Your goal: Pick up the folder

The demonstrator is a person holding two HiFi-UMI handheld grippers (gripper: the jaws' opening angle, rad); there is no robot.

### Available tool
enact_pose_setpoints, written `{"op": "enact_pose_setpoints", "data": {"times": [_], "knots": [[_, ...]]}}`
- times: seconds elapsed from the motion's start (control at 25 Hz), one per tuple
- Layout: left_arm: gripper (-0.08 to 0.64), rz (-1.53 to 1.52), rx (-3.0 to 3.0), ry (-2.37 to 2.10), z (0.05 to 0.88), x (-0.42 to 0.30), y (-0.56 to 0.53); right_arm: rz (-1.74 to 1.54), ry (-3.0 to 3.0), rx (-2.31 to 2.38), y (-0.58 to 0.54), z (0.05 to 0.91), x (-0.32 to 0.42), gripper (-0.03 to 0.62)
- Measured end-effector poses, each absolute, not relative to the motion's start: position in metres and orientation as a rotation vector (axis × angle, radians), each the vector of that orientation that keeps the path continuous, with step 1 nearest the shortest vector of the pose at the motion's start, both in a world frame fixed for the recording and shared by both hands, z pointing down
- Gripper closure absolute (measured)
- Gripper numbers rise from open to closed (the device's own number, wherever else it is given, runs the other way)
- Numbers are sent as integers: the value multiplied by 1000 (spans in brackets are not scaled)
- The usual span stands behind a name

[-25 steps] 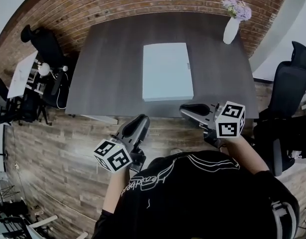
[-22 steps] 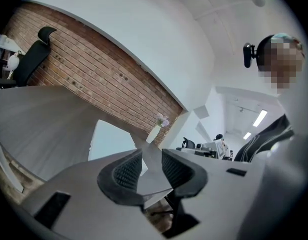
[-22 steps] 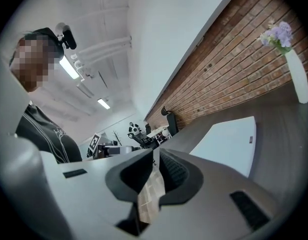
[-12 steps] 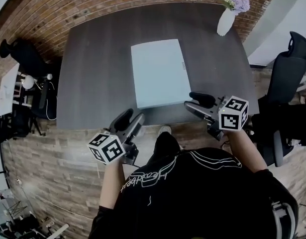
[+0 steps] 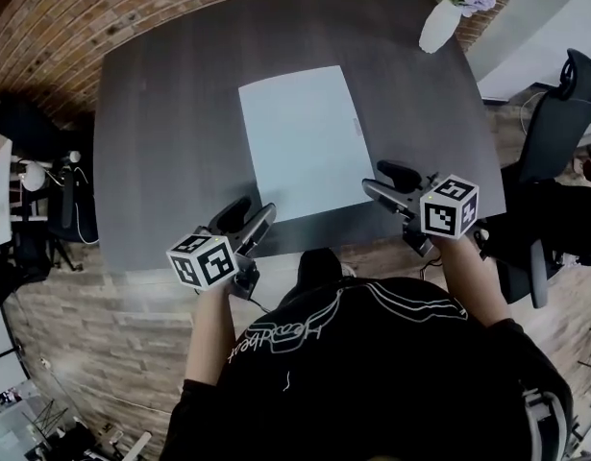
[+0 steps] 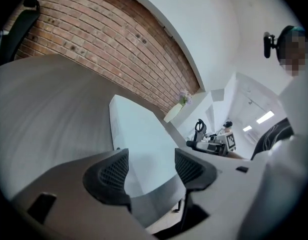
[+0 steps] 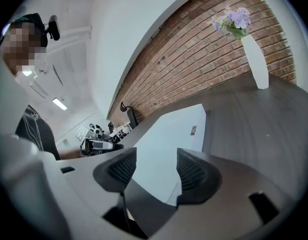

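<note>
I see the pale folder (image 5: 300, 142) lying flat in the middle of the dark table (image 5: 160, 113). My left gripper (image 5: 245, 221) and right gripper (image 5: 383, 182) hover just off its near corners, not touching it. Both sets of jaws are opening wide, with nothing between them. A white vase (image 5: 439, 29) stands at the table's far right corner.

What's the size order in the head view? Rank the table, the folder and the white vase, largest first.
1. table, by far the largest.
2. folder, lying flat on it.
3. white vase, the smallest. It stands farthest from the camera, but the gap is plain anyway.
</note>
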State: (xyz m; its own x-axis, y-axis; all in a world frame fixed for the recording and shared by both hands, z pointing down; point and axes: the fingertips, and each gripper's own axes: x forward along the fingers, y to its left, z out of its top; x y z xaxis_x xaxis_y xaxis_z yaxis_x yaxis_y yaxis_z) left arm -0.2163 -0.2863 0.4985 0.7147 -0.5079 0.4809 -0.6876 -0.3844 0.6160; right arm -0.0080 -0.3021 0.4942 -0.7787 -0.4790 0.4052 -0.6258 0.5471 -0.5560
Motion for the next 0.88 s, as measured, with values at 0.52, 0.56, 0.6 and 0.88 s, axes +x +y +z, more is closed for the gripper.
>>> {"op": "enact_pose_setpoints", "data": {"times": [0.52, 0.56, 0.6, 0.88], "knots": [[293, 343, 1989, -818, 551, -218, -315, 1150, -2447, 1001, -328, 545, -6, 377], [293, 351, 1986, -806, 553, -217, -316, 1153, -2437, 1004, -328, 548, -6, 377], [293, 360, 1985, -792, 555, -216, -316, 1159, -2431, 1006, -329, 550, -6, 377], [307, 359, 1971, -715, 561, -210, -317, 1165, -2402, 994, -331, 560, -8, 379]]}}
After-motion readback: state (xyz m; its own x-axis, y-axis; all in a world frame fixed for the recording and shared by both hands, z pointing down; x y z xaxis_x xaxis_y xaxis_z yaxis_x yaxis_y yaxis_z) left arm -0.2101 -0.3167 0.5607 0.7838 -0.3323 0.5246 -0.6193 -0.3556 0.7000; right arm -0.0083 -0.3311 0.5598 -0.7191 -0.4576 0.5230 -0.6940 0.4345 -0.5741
